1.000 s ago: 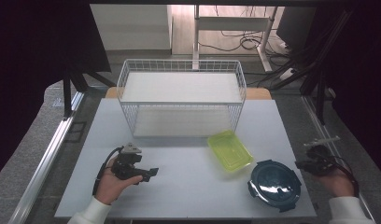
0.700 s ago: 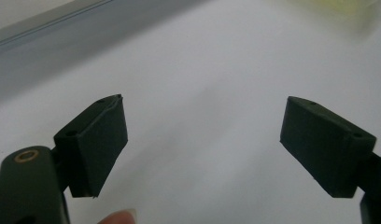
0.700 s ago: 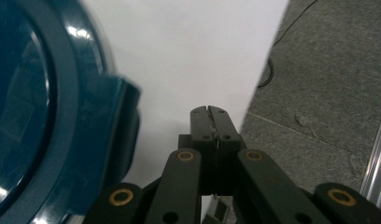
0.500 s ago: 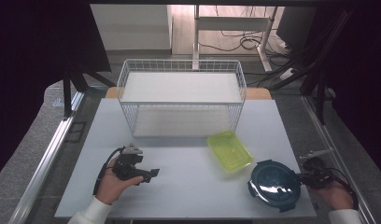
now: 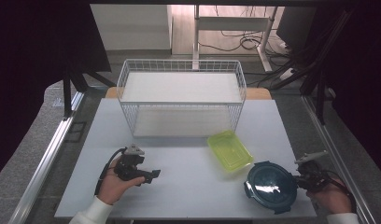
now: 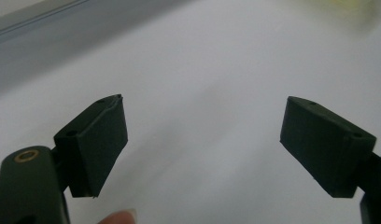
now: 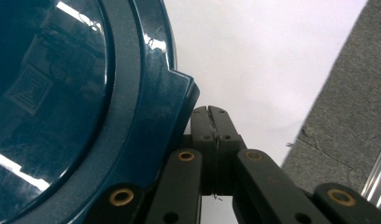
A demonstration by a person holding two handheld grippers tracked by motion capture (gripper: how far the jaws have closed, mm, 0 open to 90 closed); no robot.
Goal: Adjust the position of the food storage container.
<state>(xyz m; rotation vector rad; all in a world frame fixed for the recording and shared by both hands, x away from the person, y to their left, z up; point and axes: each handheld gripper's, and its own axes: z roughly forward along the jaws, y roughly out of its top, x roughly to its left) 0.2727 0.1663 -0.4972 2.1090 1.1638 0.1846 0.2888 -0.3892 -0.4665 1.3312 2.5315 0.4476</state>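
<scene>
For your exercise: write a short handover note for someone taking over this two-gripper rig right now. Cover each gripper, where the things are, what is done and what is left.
Left gripper: open, holding nothing, resting low over the white table at front left.
Right gripper: fingers shut together, nothing between them, right beside a corner tab of the dark blue round lid, at the table's front right.
Yellow-green container: on the table, in front of the white wire basket, just behind the lid.
Done: nothing gripped or put in the basket yet.
Left: probably get hold of the lid; what follows cannot be told from here.
</scene>
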